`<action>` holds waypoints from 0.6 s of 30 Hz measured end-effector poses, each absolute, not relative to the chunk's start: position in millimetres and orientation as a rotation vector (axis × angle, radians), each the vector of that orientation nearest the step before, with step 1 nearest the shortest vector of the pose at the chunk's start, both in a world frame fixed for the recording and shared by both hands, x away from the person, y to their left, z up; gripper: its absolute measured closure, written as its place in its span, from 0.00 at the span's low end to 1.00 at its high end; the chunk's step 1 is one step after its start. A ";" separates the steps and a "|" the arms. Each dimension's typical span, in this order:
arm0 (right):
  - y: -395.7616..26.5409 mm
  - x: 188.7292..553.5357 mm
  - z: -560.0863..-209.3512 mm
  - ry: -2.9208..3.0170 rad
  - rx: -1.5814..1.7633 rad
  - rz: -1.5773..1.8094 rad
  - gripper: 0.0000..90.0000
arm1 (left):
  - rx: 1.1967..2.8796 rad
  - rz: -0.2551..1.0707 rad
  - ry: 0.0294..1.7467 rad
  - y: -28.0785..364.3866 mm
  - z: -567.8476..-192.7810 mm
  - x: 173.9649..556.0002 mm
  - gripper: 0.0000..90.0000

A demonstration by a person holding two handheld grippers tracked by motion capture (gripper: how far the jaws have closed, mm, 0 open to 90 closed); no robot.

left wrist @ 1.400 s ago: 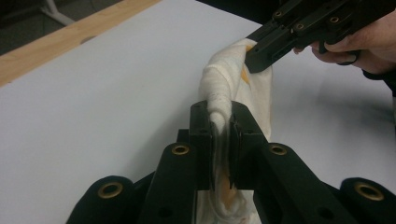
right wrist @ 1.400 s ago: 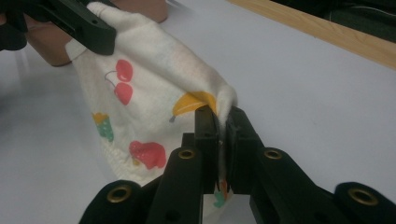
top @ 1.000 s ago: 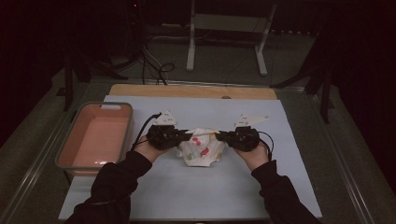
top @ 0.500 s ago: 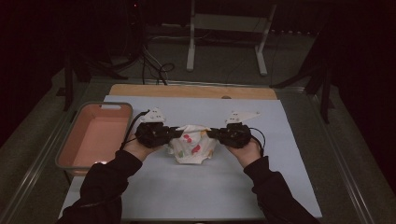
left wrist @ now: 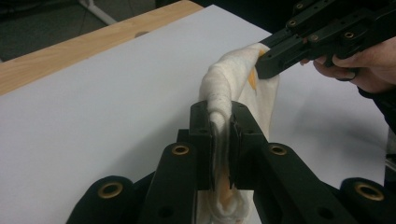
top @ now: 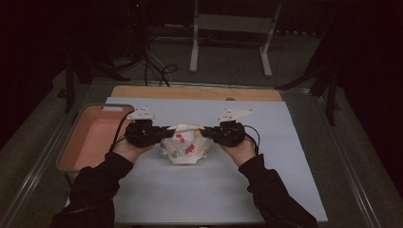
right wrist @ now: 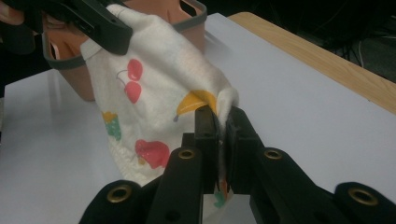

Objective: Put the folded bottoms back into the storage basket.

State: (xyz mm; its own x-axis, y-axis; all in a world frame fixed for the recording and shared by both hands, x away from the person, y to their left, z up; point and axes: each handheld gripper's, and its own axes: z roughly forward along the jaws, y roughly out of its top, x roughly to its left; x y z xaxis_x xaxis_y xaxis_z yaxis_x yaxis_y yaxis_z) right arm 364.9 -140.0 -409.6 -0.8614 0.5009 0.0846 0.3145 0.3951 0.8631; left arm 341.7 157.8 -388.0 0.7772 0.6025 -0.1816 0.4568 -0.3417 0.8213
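A small white cloth with printed fruit (top: 184, 145) hangs between my two grippers above the white table sheet (top: 199, 190). My left gripper (top: 167, 131) is shut on the cloth's left top edge; in the left gripper view the fabric (left wrist: 224, 93) is pinched between its jaws (left wrist: 222, 122). My right gripper (top: 203, 131) is shut on the right top edge, and in the right gripper view the cloth (right wrist: 159, 88) drapes away from its jaws (right wrist: 222, 116) toward the other gripper (right wrist: 100, 21). The cloth's bottom rests on or just above the sheet.
A pink tray (top: 83, 147) stands at the left edge of the table, empty as far as I can see. A wooden strip (top: 195, 92) runs along the far edge. Stands and cables (top: 161, 71) sit on the dark floor beyond.
Both grippers have moved away from the person toward the far side and risen a little, carrying the cloth with them. The cloth now hangs more stretched between them.
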 end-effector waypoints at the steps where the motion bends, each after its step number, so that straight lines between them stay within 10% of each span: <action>1: -137.4 365.5 -408.7 2.462 0.725 1.464 0.95 | 1.996 0.195 0.796 159.4 -387.2 341.5 0.92; 18: -91.1 371.3 -387.7 2.471 0.655 1.522 0.95 | 1.987 0.251 0.827 203.3 -362.2 334.1 0.92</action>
